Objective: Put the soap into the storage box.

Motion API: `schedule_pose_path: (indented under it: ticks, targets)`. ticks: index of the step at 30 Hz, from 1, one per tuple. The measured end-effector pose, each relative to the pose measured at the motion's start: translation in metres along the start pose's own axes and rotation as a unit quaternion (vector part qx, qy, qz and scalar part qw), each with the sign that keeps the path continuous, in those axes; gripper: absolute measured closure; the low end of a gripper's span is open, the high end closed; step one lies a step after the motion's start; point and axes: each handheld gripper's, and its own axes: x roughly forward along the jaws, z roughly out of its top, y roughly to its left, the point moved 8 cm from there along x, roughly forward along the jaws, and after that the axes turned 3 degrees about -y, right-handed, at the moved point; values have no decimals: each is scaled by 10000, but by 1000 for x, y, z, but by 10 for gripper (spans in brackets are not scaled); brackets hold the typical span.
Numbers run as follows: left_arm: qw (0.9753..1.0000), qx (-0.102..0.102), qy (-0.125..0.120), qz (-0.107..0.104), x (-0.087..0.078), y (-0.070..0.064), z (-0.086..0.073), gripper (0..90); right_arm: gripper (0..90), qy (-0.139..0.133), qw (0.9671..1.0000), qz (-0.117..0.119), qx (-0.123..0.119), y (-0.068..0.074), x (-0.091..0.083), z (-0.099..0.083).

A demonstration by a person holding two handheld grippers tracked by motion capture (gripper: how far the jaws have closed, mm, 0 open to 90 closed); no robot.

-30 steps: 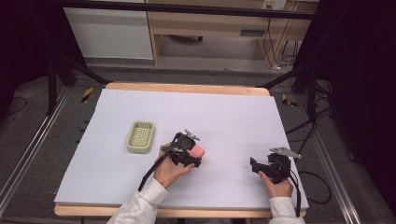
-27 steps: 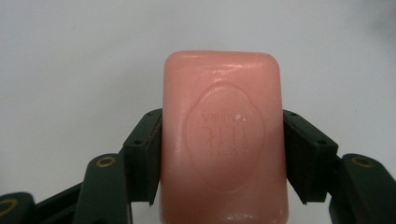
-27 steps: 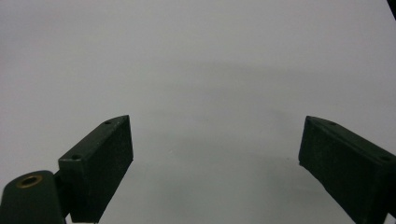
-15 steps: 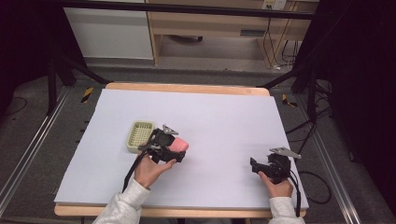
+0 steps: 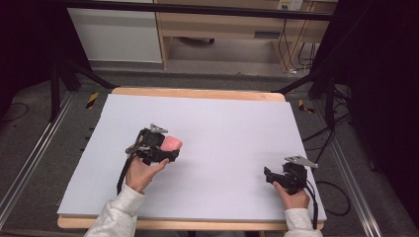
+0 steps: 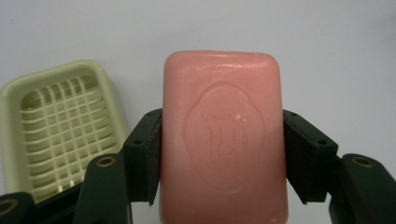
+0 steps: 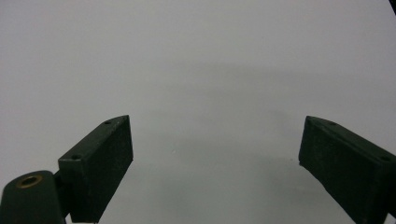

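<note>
The right gripper (image 5: 269,174) sits at the near right of the table (image 5: 232,123), held by the right hand (image 5: 292,196), which enters from the near edge in a pale sleeve. Its jaws stand wide apart with nothing between them. In the right gripper view, the two jaws are flat, matte black blocks with small screw holes, and a brass-coloured fastener shows at the base of one. Beneath them lies the smooth, pale grey sheet that covers the table.

The left gripper (image 5: 170,148) is at the near left centre of the table, gripped by the left hand (image 5: 141,173). A grey three-cornered plate rides on top of it, and a black cable trails back towards the near edge. Its jaws are closed on the soap (image 6: 223,135), one pad against each long side. The soap is a pink rectangular bar with rounded corners, a slightly glossy, waxy surface and an oval embossed stamp in the middle of its broad face. It is held clear of the sheet.

In the left gripper view, the dish (image 6: 63,126) lies just beside the bar. It is pale yellow-green plastic, rectangular with rounded corners, a raised rim and a grid of slots in its floor. It is empty.

A bare wooden border shows along the far edge of the table.
</note>
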Motion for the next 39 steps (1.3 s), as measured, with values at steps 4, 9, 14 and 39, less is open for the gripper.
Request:
schedule_pose_path:
  ticks: [4, 9, 14, 39]
  targets:
    - [9999, -103, -59, 83, -3, 12, 2, 373, 100, -32, 10000, 15, -28, 0, 0, 1]
    - [9993, -308, -119, 162, -5, 29, 5, 373, 100, -68, 10000, 20, -37, 1, -1, 1]
    - [9988, -384, -95, 285, -4, 43, 5, 373, 100, -56, 10000, 27, -62, 1, 0, 1]
    - [9946, -692, 180, 747, 25, 83, -2, 372, 98, -15, 9999, 53, -91, 4, 0, 1]
